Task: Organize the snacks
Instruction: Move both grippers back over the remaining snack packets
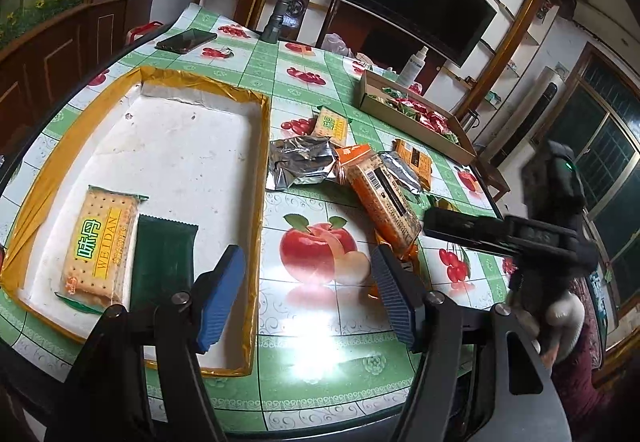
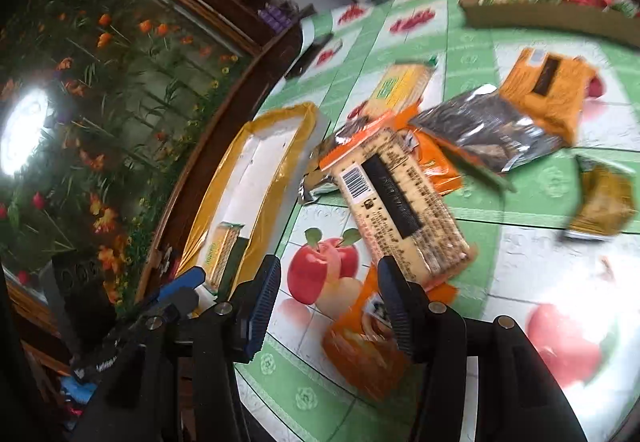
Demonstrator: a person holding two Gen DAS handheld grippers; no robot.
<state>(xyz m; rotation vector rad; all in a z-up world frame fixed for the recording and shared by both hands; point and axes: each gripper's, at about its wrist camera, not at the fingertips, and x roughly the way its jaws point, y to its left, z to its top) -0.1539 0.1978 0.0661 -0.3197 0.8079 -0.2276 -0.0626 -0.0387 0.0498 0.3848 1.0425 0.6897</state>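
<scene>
**Both grippers over the table, nothing held**

We see our left gripper [image 1: 310, 296] hanging above the table [image 1: 320, 354], its blue-padded fingers [image 1: 222, 298] apart with only the apple-printed cloth between them. Just to its left lies the shallow tray [image 1: 256, 226] with the yellow taped rim. Inside the tray, near its close end, a cracker pack [image 1: 100, 246] with a yellow label lies flat, and a dark green packet [image 1: 162, 266] lies beside it, the two touching along their long edges.

To the right of the tray is a loose heap of snacks: a crumpled silver bag [image 1: 300, 160], a long orange cracker pack [image 1: 380, 198] turned barcode side up, another yellow cracker pack [image 1: 330, 124] behind, and an orange packet [image 1: 414, 158] farther right. A cardboard box [image 1: 400, 98] of red and green wrapped sweets stands beyond the heap.

Our right gripper [image 2: 328, 308] also has its fingers [image 2: 262, 306] apart and empty. The near end of the long orange cracker pack lies just ahead of its right finger, and a small orange packet [image 2: 360, 354] lies beneath that finger, though we cannot tell whether they touch.
</scene>
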